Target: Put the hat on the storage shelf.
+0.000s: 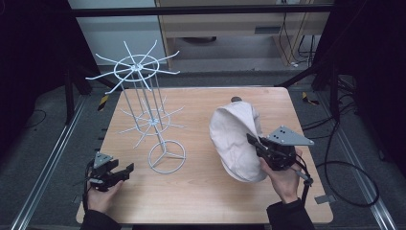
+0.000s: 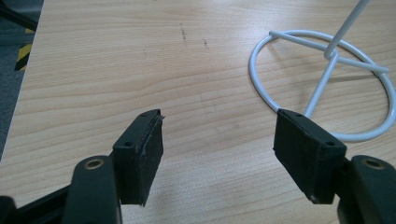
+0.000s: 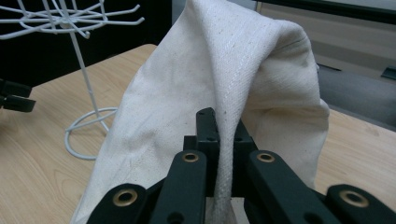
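A cream canvas bag (image 1: 234,139) is lifted off the right half of the wooden table, its upper part raised and its lower part still resting on the wood. My right gripper (image 1: 254,142) is shut on a stitched strap or seam of that canvas bag (image 3: 224,93), which runs between its two black jaws. A white wire hook stand (image 1: 143,100) with two tiers of radiating hooks stands on the left half. My left gripper (image 1: 125,168) lies low near the front left corner, open, jaws wide apart with nothing between them, pointing at the white wire stand's ring base (image 2: 322,84).
The wooden table (image 1: 191,196) has bare wood in front of the stand and bag. A small dark object (image 1: 236,99) lies at the far edge behind the bag. Cables (image 1: 344,177) trail on the floor to the right; metal rails run along both sides.
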The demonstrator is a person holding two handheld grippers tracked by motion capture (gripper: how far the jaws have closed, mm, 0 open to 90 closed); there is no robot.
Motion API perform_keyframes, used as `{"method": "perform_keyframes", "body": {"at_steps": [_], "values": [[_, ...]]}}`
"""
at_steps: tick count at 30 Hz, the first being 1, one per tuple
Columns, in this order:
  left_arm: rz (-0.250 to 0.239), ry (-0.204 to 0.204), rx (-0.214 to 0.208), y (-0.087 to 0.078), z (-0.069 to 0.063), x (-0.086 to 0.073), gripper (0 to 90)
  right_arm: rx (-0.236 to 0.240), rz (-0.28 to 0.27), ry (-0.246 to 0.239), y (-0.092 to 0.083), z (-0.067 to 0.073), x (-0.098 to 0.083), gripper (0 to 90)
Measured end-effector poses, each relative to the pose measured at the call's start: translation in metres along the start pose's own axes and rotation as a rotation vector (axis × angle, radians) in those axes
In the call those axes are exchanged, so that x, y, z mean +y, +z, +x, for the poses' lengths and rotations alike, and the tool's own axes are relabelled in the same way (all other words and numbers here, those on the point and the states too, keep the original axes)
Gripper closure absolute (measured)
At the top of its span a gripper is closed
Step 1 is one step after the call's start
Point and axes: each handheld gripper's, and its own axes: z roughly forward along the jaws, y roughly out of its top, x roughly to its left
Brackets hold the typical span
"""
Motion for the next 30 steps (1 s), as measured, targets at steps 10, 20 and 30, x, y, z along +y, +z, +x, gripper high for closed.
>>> {"method": "perform_keyframes", "body": {"at_steps": [10, 20, 30], "values": [[0.001, 0.005, -0.003, 0.000, -0.002, 0.000, 32.6, 0.024, -0.129, 0.013, -0.007, 0.003, 0.022, 88.0], [0.001, 0.005, -0.004, 0.000, -0.002, 0.000, 32.6, 0.044, -0.210, 0.002, -0.007, 0.006, 0.040, 88.0], [0.003, 0.003, -0.005, 0.000, -0.002, 0.000, 32.7, 0.054, -0.279, -0.019, -0.017, 0.008, 0.053, 88.0]]}}
